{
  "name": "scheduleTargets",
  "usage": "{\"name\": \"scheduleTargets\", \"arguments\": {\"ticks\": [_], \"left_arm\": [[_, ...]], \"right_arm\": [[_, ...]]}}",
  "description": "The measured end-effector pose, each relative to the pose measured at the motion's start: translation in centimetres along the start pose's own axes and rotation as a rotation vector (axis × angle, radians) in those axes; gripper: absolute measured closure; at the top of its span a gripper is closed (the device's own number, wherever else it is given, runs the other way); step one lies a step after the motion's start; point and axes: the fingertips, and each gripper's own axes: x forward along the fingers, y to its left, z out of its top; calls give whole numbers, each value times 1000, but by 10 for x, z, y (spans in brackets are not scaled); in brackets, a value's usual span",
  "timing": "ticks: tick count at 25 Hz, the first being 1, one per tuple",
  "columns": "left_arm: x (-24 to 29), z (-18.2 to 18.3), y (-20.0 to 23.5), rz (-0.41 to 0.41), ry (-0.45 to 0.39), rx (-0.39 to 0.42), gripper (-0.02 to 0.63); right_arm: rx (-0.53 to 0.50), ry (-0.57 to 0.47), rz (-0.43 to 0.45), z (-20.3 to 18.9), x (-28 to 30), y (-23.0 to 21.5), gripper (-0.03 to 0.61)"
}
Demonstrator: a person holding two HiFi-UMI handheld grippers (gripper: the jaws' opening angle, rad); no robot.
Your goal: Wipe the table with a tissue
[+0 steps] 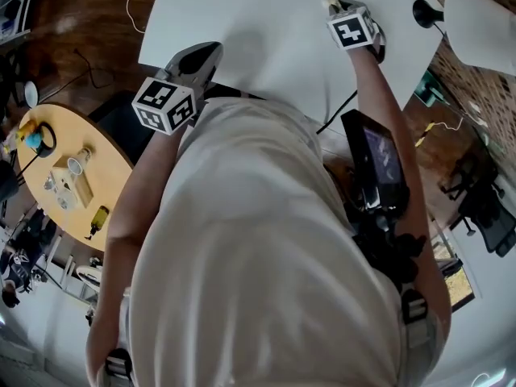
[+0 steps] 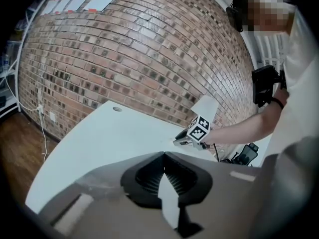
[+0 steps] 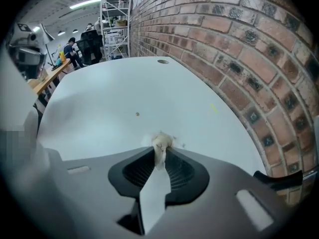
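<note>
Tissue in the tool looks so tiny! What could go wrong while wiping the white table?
The crumpled beige tissue barely pokes past the right tool, so it might slip out, or the hard tips could scrape the white table. The small dark speck ahead could get missed. In the head view, the lamp with the white shade stands near that tool, so a wide sweep may bump it.

Pale short-sleeved shirt [image 1: 258, 248]; grey left tool [image 1: 211, 52], right tool [image 1: 334, 6], black-white marker cubes [image 1: 165, 103].
</note>
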Motion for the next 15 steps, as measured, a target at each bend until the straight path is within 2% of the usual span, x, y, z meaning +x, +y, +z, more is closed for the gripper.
{"name": "scheduleTargets", "arguments": {"ticks": [3,5,6,7,9,11,13,15], "left_arm": [[0,-2,-4,-3,2,6,607],[4,-2,-10,-18,5,15,607],[6,-1,-13,-26,7,21,607],[8,0,-15,-34,8,27,607],[11,1,-18,-49,10,36,607],[13,1,-23,-65,13,47,607],[15,1,-27,-82,16,57,607],[18,2,-30,-96,17,63,607]], "right_arm": [[62,41,24,-13,0,4,508],[147,89,102,-25,-5,18,508],[173,80,153,-24,-7,27,508],[170,71,168,-23,-10,31,508],[111,89,121,-28,-17,27,508],[77,122,128,-39,-26,39,508],[80,153,179,-52,-33,55,508],[109,163,264,-63,-36,71,508]]}}
